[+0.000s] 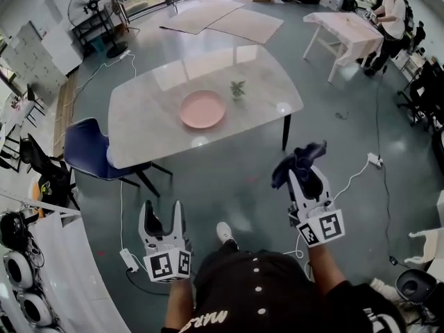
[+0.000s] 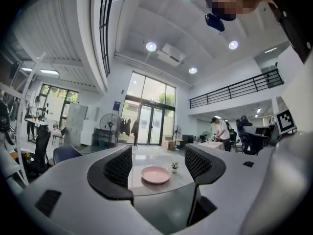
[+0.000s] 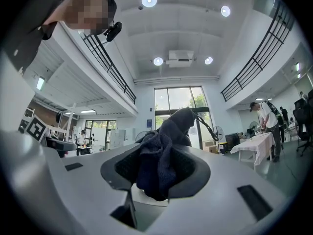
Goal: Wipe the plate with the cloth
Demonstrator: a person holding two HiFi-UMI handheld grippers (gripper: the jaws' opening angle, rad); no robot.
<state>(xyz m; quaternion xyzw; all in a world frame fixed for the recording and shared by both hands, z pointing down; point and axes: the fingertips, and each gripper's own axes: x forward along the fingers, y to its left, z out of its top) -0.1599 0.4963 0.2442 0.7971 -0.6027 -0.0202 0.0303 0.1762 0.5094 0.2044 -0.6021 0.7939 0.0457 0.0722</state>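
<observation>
Right gripper is carrying the dark navy terry cloth, jaws clamped on the bunched fabric with a loose tail sticking up past the tips. Left gripper is holding its jaws wide apart, with nothing between them. The round pink plate is lying flat near the middle of the glossy white marble-look surface, well apart from both jaws. It is sitting ahead and off to the left of the cloth-holding jaws, and ahead and slightly right of the empty ones, framed dead centre between them in the left gripper view. I'm judging neither gripper clearly nearer. The plate is round, so there is no long axis to align to. It is looking shallow, low-rimmed, matte and empty, with no visible soiling at this range. A small green potted sprig is standing just beside its far right edge, so I'm reckoning the wipe needs to stay clear of it.
</observation>
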